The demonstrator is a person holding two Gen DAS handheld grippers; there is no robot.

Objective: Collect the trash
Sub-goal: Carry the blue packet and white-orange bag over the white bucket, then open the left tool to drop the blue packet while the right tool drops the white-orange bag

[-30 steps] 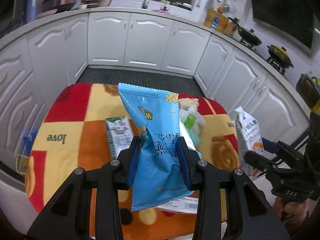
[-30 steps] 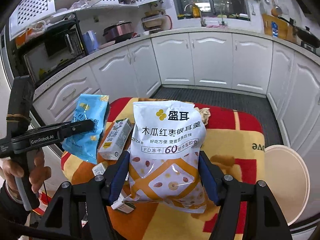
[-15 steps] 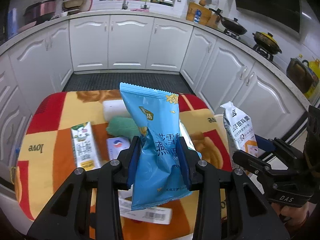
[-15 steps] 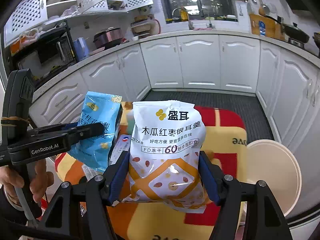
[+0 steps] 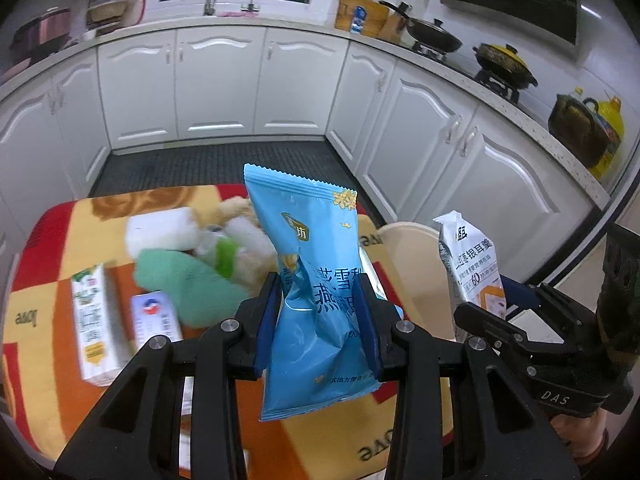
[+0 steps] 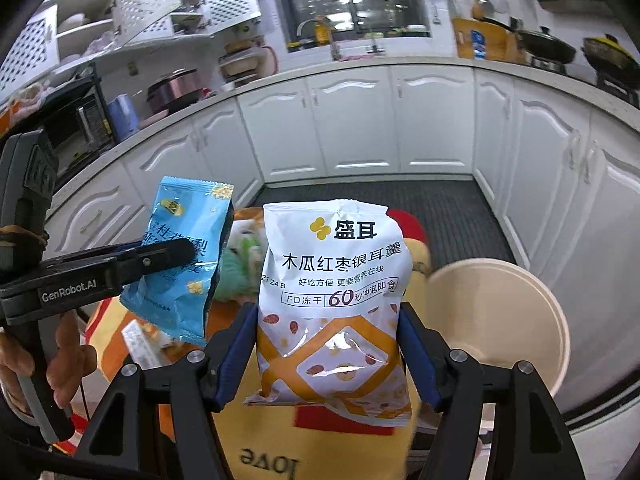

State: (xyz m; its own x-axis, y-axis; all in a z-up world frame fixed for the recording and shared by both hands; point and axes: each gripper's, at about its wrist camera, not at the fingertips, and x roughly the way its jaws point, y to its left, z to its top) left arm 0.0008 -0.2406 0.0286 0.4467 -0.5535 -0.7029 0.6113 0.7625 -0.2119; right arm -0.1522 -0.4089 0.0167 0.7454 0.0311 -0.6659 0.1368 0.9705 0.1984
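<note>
Both tools have swung rightward since a second ago, bringing the cream bin (image 5: 404, 232) into the left wrist view, where the left tool (image 5: 318, 316) pinches the blue packet (image 5: 312, 280) above the tabletop (image 5: 48, 240); only this view shows cartons; right wrist: the right tool (image 6: 328, 344) clamps the white packet (image 6: 332, 272) beside that bin's open mouth.

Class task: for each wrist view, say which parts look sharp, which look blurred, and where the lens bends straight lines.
Left wrist view: blue snack packet sharp in the left gripper; patterned tablecloth smeared; counter edge bowed. Right wrist view: white snack pouch crisp in the right gripper; round beige bin soft; cabinets curve, corners dark.
</note>
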